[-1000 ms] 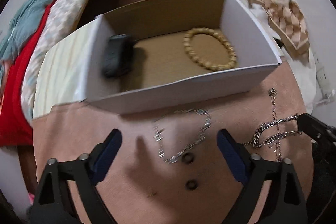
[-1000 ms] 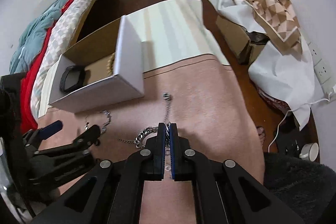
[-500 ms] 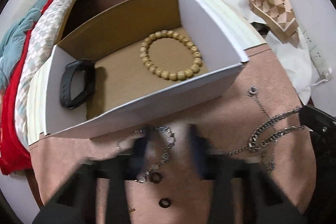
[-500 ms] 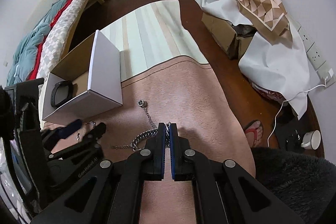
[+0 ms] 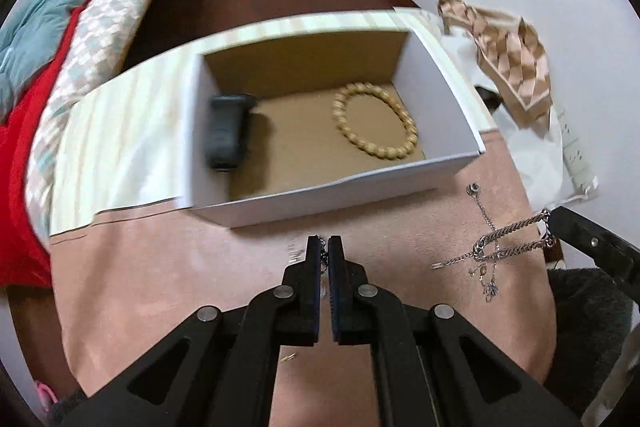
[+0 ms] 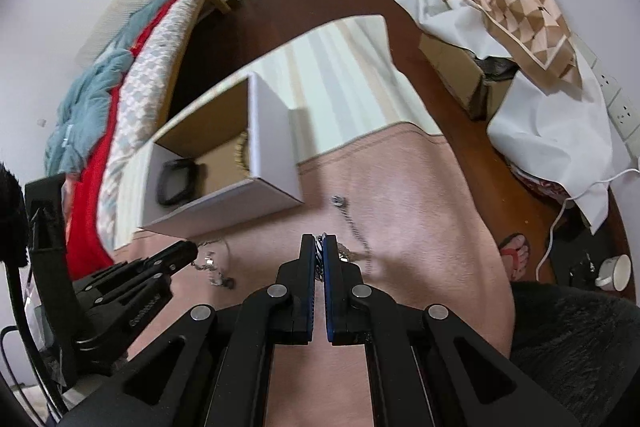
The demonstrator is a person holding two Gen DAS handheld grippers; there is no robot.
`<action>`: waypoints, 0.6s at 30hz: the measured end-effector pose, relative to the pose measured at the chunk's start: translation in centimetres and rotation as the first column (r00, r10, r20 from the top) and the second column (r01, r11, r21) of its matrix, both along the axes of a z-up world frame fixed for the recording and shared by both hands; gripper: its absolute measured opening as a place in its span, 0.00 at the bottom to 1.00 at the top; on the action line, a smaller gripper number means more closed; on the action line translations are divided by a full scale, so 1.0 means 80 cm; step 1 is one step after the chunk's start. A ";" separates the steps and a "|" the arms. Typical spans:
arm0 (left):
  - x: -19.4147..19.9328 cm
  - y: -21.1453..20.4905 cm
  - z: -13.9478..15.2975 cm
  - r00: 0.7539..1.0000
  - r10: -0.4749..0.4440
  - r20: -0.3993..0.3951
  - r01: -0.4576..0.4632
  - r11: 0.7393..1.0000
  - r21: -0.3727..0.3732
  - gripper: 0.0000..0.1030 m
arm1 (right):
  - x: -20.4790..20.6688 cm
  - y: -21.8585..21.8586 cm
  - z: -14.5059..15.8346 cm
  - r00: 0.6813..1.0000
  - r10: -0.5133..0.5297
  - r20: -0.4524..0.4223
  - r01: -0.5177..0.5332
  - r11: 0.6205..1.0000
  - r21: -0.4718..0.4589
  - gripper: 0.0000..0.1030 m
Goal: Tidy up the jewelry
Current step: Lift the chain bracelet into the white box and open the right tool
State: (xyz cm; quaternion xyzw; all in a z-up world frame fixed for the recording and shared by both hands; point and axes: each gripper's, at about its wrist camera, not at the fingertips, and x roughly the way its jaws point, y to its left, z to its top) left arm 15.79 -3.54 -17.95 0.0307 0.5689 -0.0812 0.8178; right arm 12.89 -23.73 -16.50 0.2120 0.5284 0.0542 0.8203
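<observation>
My left gripper is shut on a thin silver necklace, which dangles from its tip over the pink cloth. To its right, my right gripper is shut on a thick silver chain. That chain hangs taut, with finer chain trailing down to the cloth. Just beyond stands a white box with a brown floor. It holds a tan bead bracelet and a black watch band. A small dark ring lies under the left gripper.
A striped cloth covers the far part of the surface. A bed with red and teal bedding lies left. On the floor to the right are a patterned bag, white paper, a cardboard box, a mug and a person's sandalled foot.
My left gripper went from open around the thin necklace to shut on it and rose. The right gripper lifted with the thick chain, leaving less of it on the cloth.
</observation>
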 end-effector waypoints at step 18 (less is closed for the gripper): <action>0.006 0.040 0.154 0.980 0.039 0.193 -0.010 0.989 -0.150 0.01 | 0.041 0.055 0.132 0.974 0.152 0.170 -0.172 0.979 0.109 0.04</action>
